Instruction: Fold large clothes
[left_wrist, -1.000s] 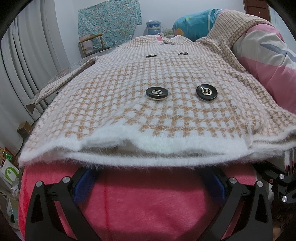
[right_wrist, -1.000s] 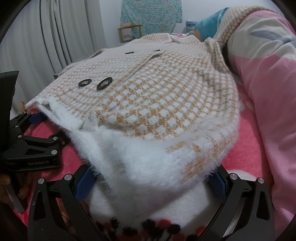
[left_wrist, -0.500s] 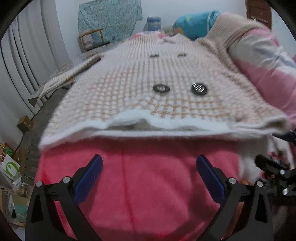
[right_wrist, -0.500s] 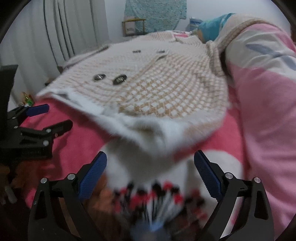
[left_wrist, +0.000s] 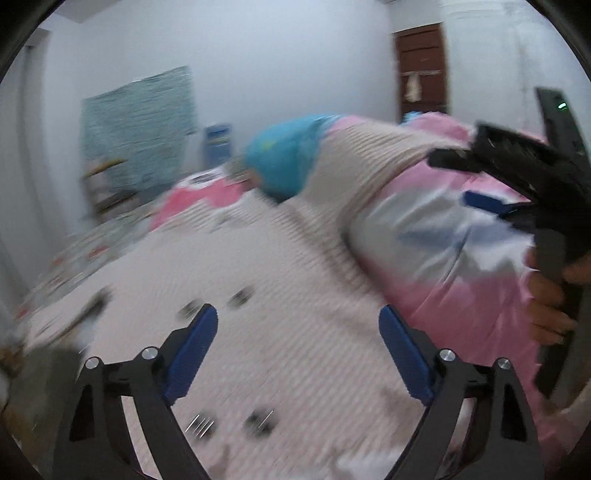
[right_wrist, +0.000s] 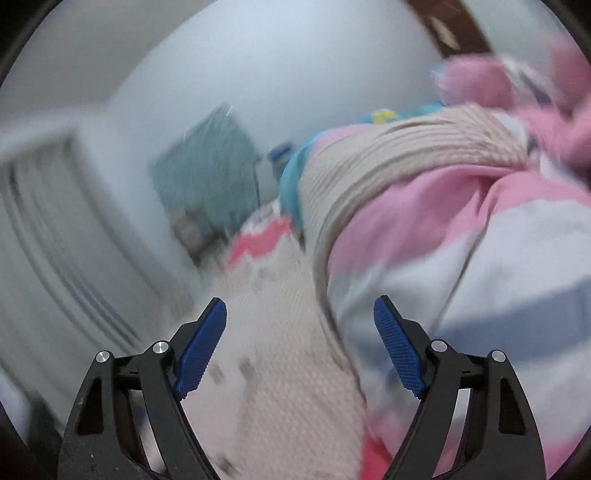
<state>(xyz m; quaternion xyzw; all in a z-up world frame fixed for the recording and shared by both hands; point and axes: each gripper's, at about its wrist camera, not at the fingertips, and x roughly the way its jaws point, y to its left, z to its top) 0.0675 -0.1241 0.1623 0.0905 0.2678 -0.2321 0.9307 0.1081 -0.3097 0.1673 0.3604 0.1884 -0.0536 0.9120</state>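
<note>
Both grippers have lifted off the hem; the beige-and-white checked knit cardigan (left_wrist: 280, 314) lies below the spread, empty left gripper (left_wrist: 298, 332) and right gripper (right_wrist: 300, 325).

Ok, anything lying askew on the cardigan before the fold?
Yes: one sleeve isn't flat. It climbs over the pink quilt beside the cardigan. Both views are motion-blurred, so finer creases can't be judged.
</note>
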